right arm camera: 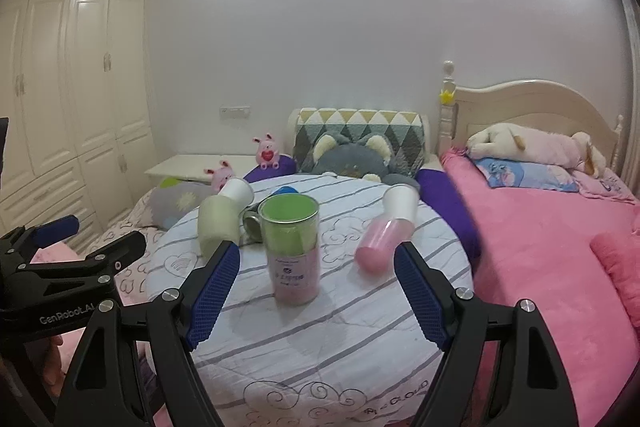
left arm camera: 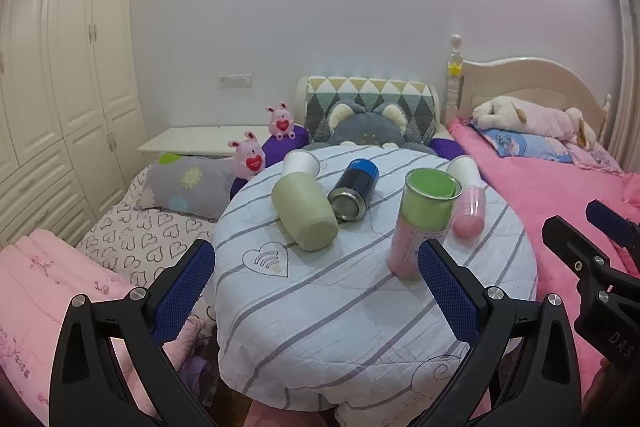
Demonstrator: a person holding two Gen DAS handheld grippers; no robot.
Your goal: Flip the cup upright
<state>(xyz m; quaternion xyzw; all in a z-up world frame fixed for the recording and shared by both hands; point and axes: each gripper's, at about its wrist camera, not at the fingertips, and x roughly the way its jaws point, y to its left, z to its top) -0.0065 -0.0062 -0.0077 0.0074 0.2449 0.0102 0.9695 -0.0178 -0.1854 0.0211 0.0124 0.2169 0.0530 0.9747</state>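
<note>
Round table [right arm camera: 320, 339], striped cloth. Standing upright near its middle: tall cup [right arm camera: 291, 251], pink body, green inside. Lying on their sides: pale green cup [left arm camera: 306, 213] at left, dark can [left arm camera: 354, 194] beside it, pink cup [right arm camera: 382, 247] at right. Left claw [left arm camera: 316, 285]: fingers apart, holding nothing, near the front edge. Right claw [right arm camera: 316, 293]: likewise apart, empty, cup just ahead. Pink bed [right arm camera: 540, 247] to the right.
</note>
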